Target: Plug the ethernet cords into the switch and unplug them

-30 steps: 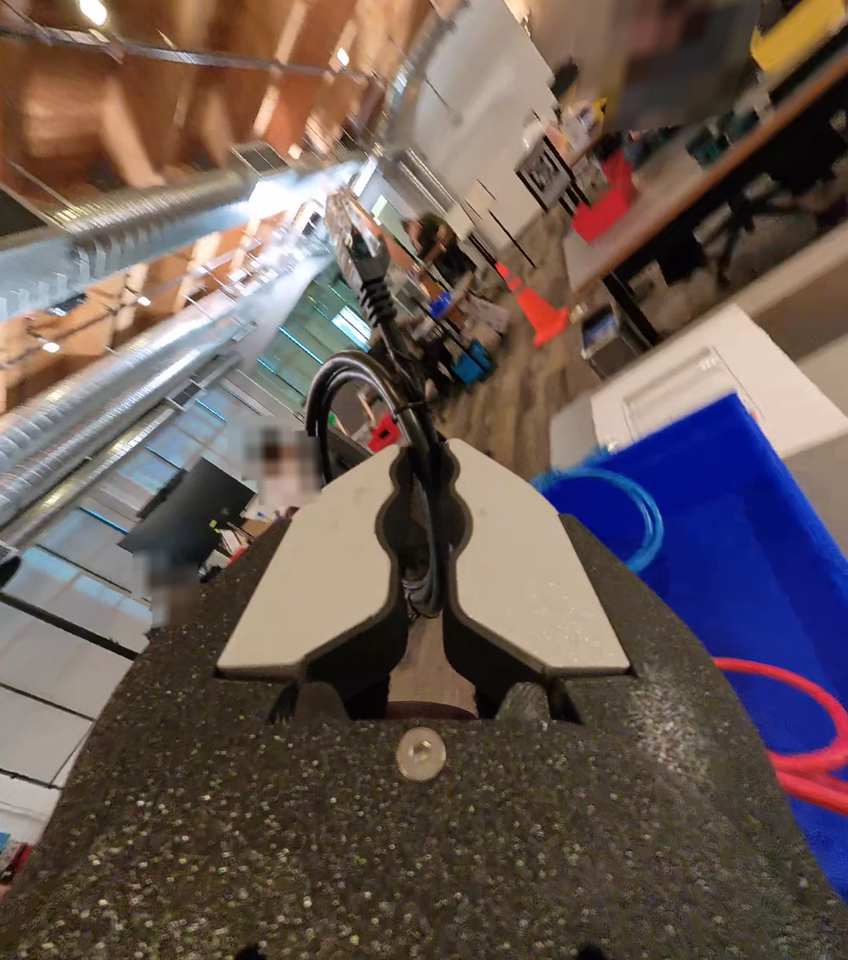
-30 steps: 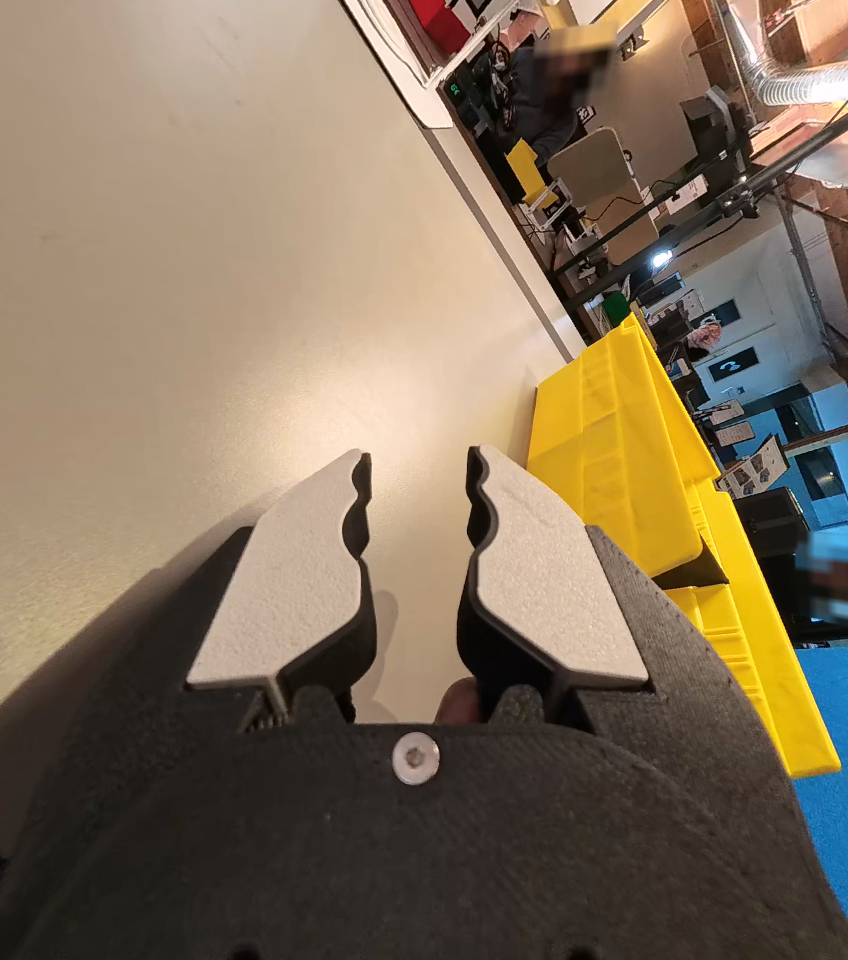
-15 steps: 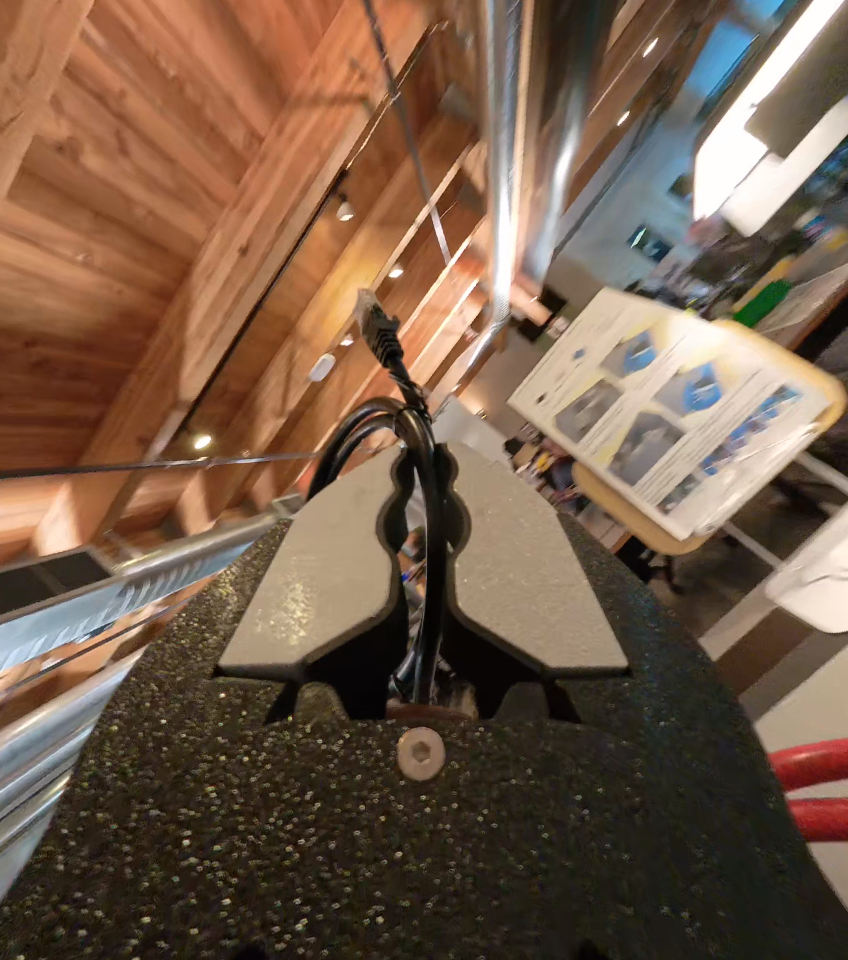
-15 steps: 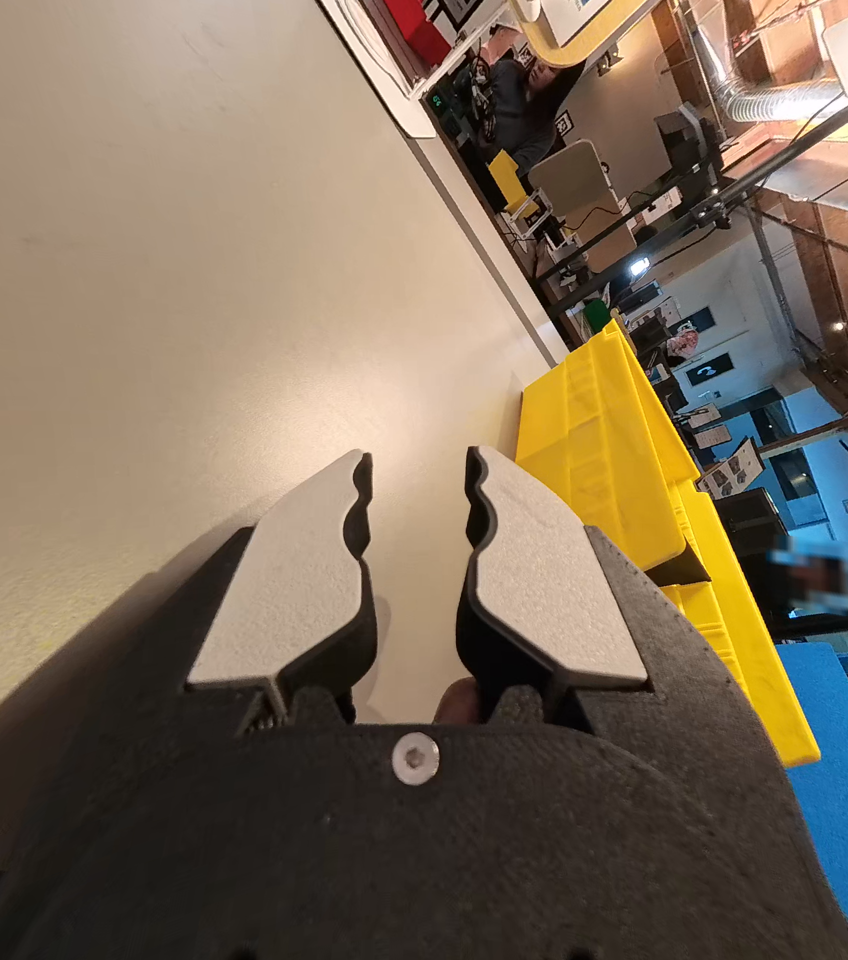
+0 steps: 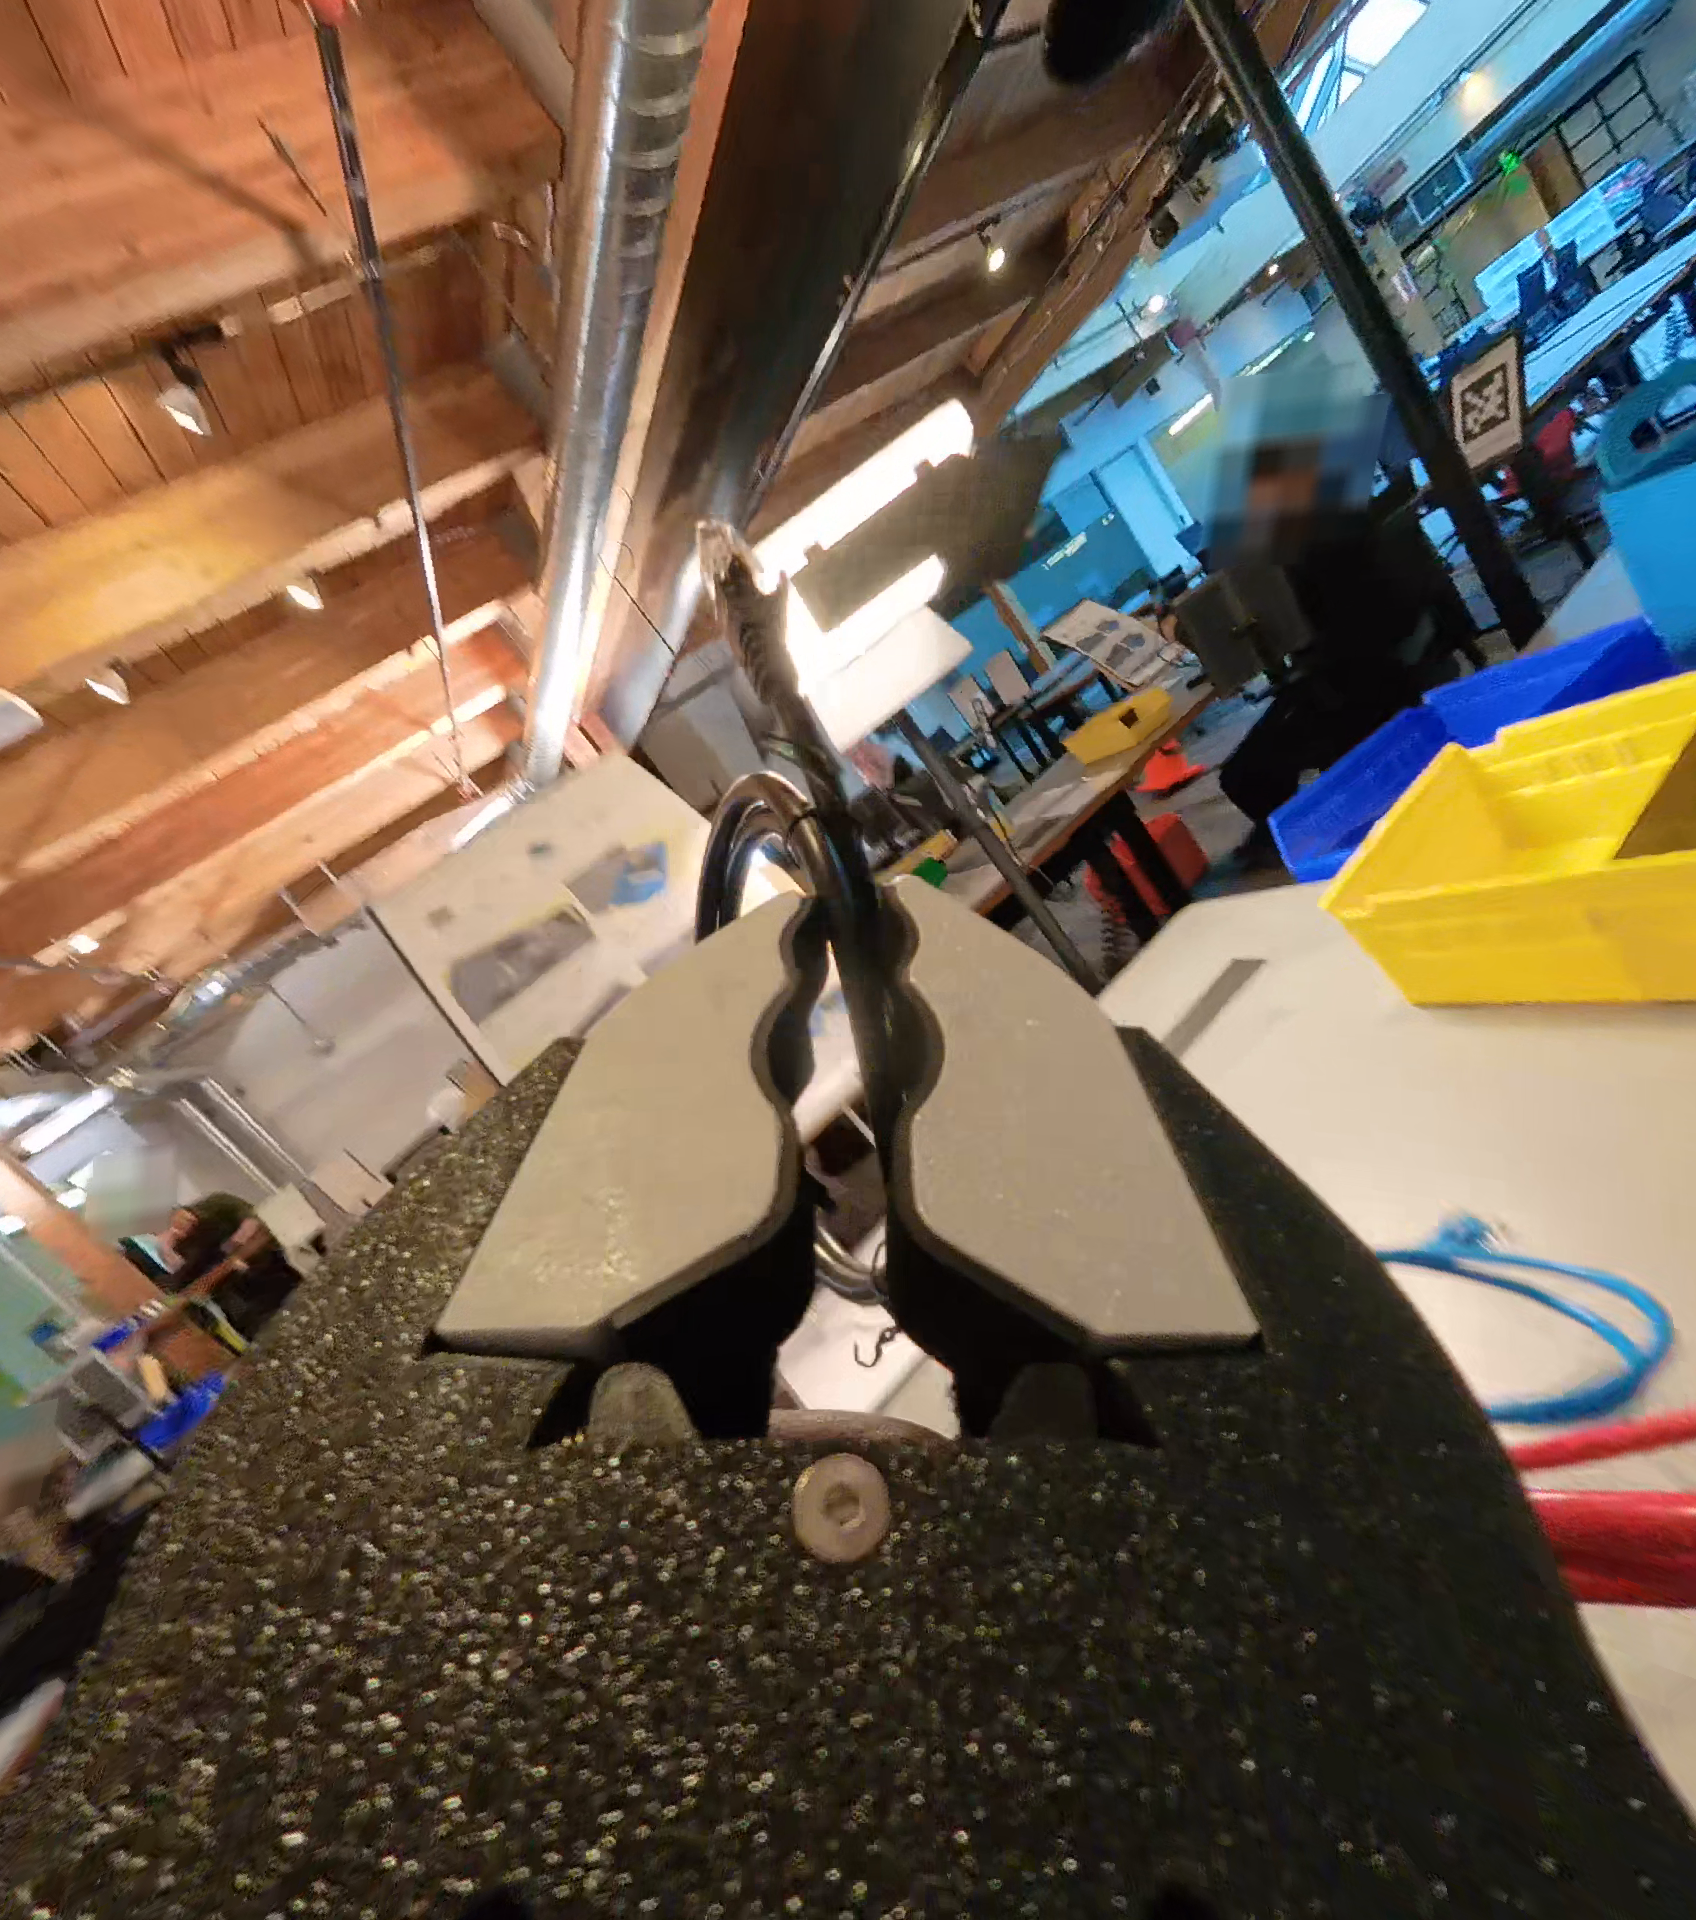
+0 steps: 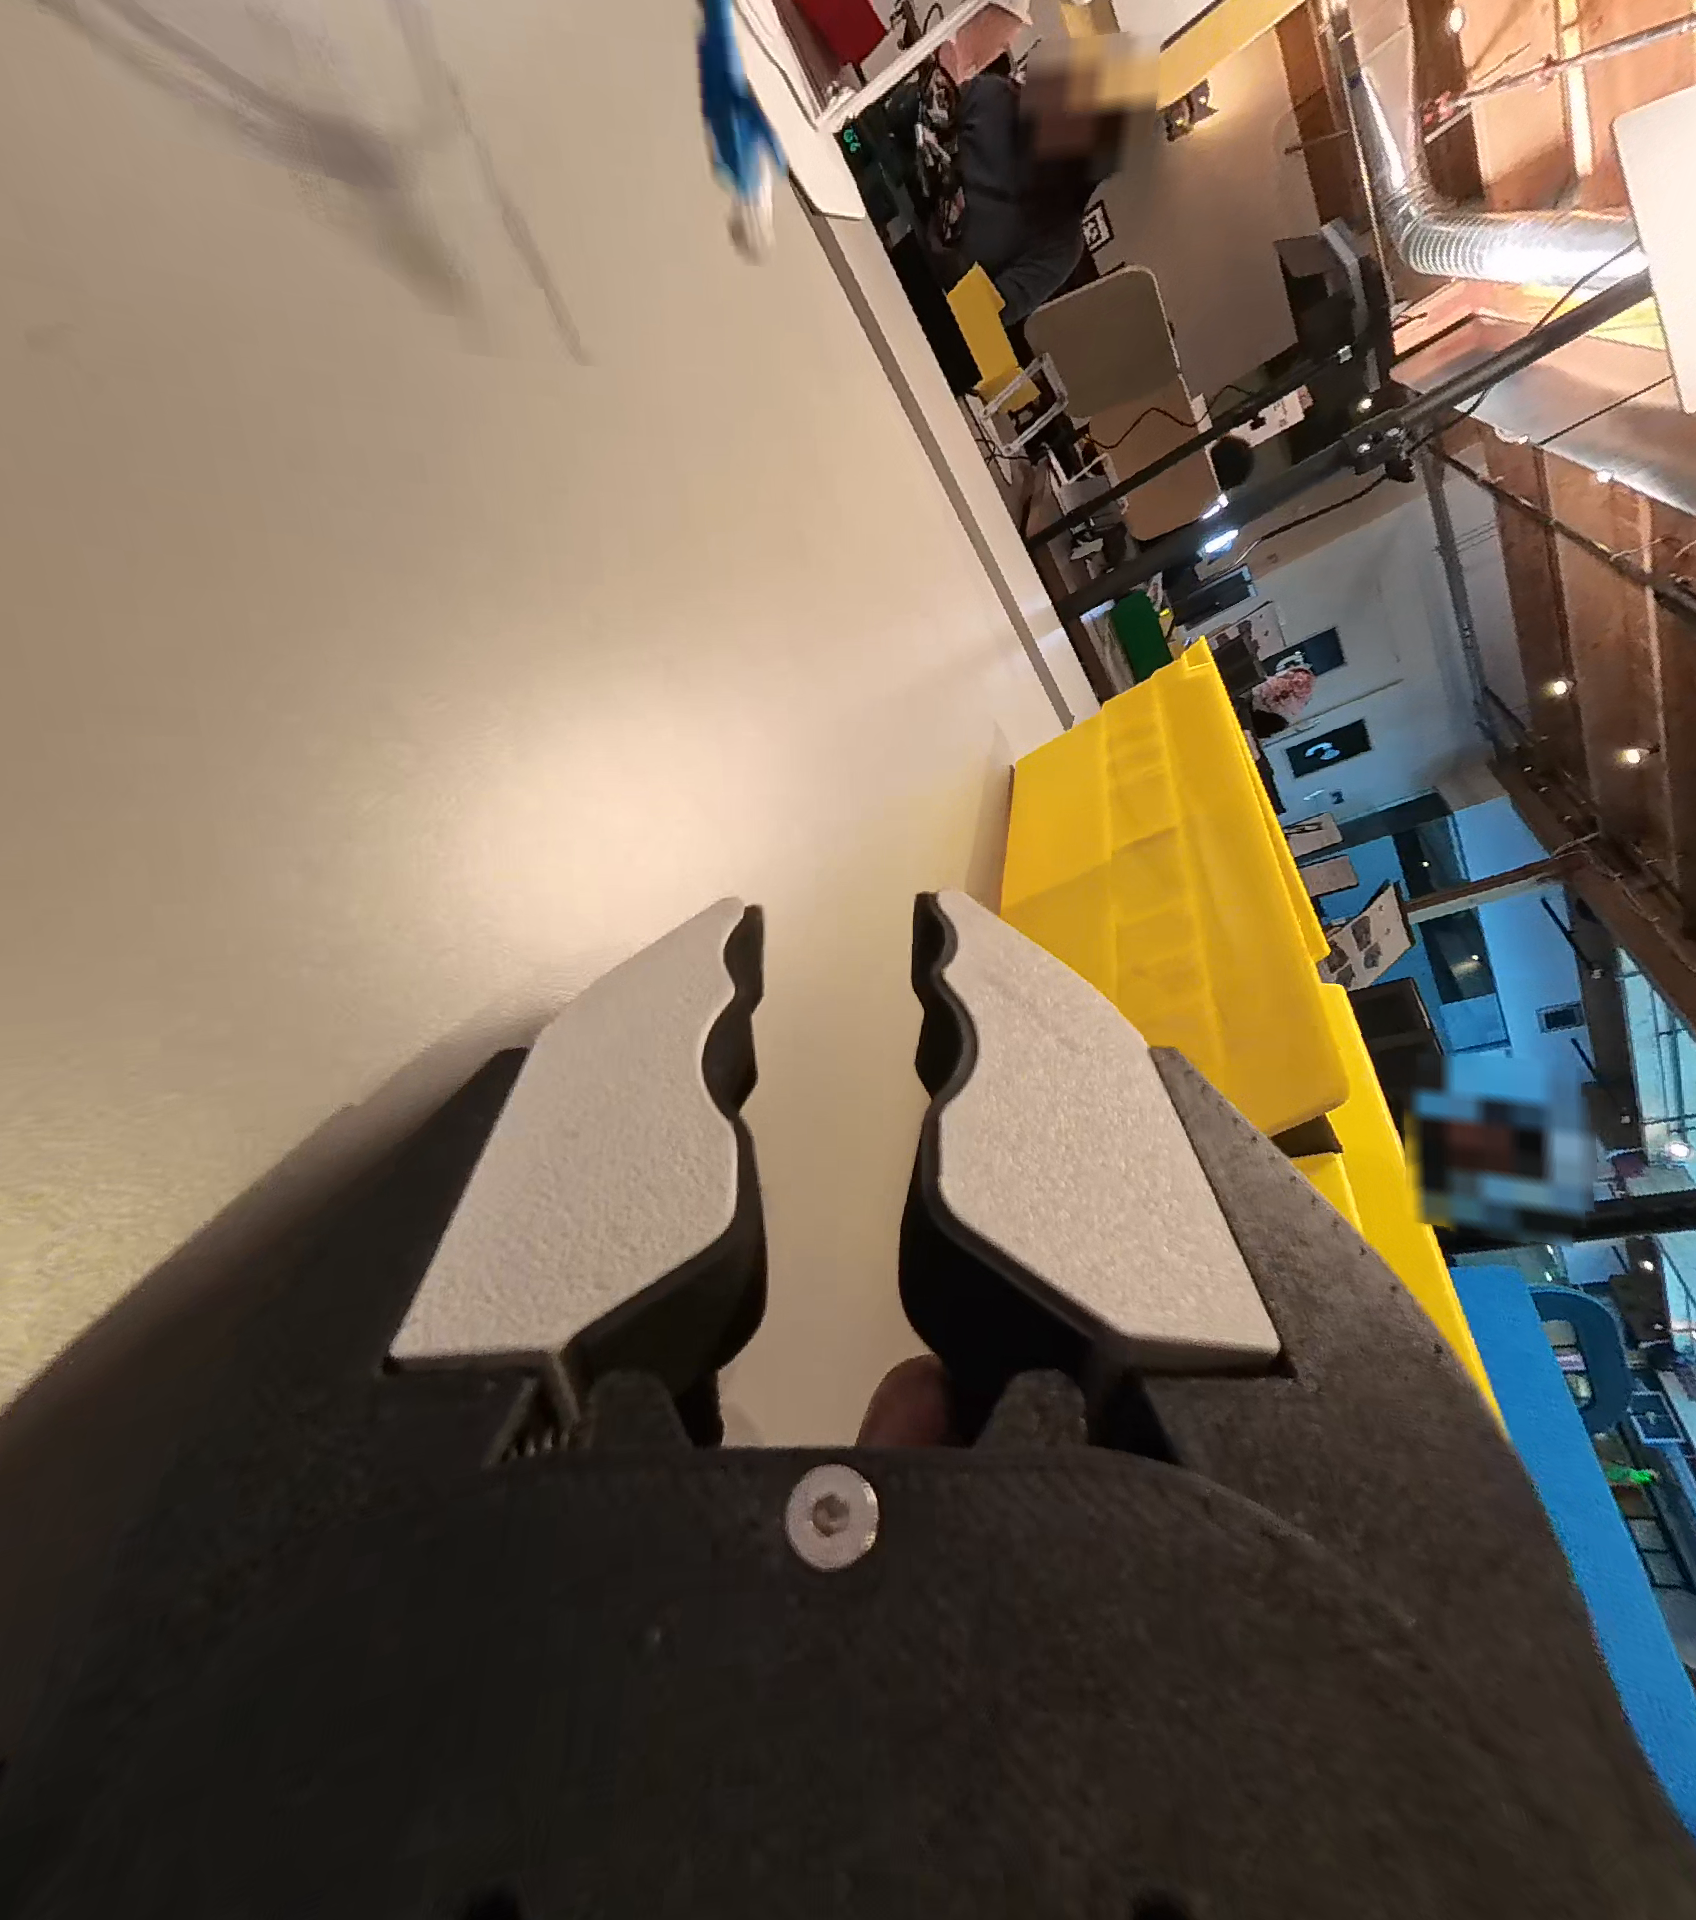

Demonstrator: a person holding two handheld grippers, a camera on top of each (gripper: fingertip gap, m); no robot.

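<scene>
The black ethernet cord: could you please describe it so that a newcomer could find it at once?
Start at the left gripper, raised over the pale table. The black ethernet cord is pinched between its fingers, its plug pointing up. Unlike the blue cord and red cords lying on the table, it is held aloft.

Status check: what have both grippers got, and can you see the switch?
Left gripper shut on black cord, plug up in the air. Right gripper open, empty, over the table. Switch not in view. Nothing blocking.
</scene>
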